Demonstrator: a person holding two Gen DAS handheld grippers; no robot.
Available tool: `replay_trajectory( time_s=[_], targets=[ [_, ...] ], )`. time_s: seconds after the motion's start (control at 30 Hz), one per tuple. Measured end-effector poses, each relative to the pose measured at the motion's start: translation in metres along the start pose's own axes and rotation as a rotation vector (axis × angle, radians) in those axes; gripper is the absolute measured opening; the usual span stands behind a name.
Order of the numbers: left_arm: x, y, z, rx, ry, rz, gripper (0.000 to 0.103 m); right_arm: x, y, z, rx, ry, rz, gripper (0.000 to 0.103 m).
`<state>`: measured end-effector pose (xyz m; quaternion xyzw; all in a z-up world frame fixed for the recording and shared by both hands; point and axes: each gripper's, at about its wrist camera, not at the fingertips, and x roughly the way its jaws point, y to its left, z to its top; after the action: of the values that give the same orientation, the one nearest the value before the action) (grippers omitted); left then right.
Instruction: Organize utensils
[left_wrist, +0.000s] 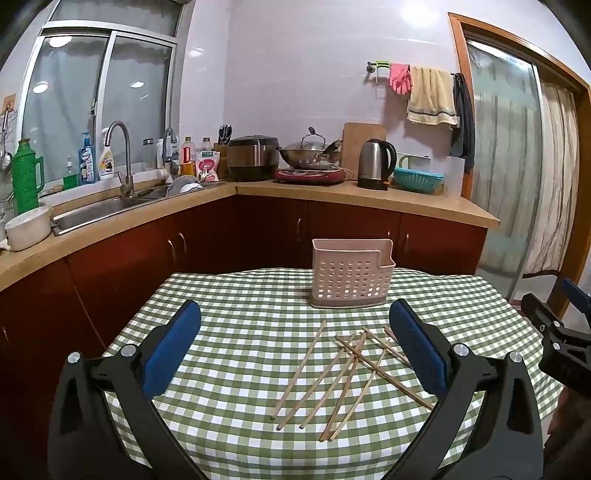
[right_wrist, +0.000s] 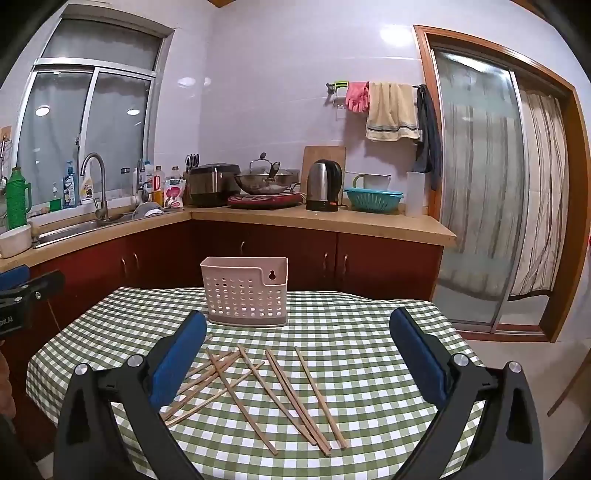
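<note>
Several wooden chopsticks (left_wrist: 343, 373) lie scattered and partly crossed on the green checked tablecloth (left_wrist: 240, 332); the right wrist view shows the same chopsticks (right_wrist: 258, 384). Behind them stands an empty pink perforated utensil holder (left_wrist: 349, 275), also in the right wrist view as the holder (right_wrist: 245, 291). My left gripper (left_wrist: 295, 321) hovers open above the near side of the table, the chopsticks lying between and below its blue pads. My right gripper (right_wrist: 297, 328) is open the same way, nothing between its pads. The right gripper's black body (left_wrist: 561, 339) shows at the left view's right edge.
A counter (left_wrist: 332, 192) runs behind the table with a sink (left_wrist: 110, 206), bottles, rice cooker (left_wrist: 253, 157), wok, kettle (left_wrist: 375, 164) and a teal basket (left_wrist: 417, 179). Red cabinets sit below it. A glass sliding door (right_wrist: 487, 192) is at the right. The table edge falls off at left and right.
</note>
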<state>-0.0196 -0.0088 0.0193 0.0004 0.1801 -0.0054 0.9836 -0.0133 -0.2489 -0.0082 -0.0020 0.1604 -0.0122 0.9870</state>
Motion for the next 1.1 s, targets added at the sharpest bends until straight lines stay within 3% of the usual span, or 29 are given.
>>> replay_trajectory(
  time_s=[1.1],
  targets=[
    [0.0057,0.0008,-0.0016,-0.012,0.016,0.004,0.099,0.0003,0.002,-0.0015,-0.01,-0.006,-0.001,0.097]
  ],
)
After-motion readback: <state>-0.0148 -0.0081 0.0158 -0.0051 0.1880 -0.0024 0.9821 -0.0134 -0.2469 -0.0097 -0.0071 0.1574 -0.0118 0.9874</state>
